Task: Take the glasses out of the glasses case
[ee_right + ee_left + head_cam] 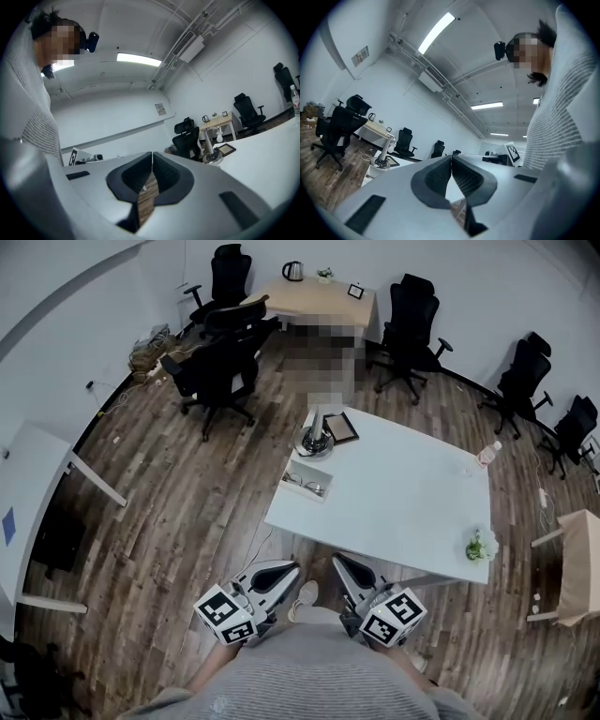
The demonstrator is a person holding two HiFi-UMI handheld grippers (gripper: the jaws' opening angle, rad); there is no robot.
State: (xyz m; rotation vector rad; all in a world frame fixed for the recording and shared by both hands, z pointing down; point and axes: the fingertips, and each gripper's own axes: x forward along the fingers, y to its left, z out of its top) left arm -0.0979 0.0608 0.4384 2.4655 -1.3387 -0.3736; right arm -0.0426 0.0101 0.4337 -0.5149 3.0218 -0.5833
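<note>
Left gripper (pixel 281 573) and right gripper (pixel 341 564) are both clenched on nothing, each gripper view showing its ribbed pads meeting at the tips, and they hang close to the person's grey sweater (pixel 319 673), over the wooden floor (pixel 187 512) just short of the near edge of the white table (pixel 403 493). Beyond them the glasses case (pixel 306 482) lies open at the table's left edge with the glasses (pixel 310 487) inside it, well apart from both grippers. A round lamp base (pixel 314 442) and a dark frame (pixel 341 428) sit just behind the case, while a bottle (pixel 487 455) and a small plant (pixel 480 546) stand along the table's right side.
</note>
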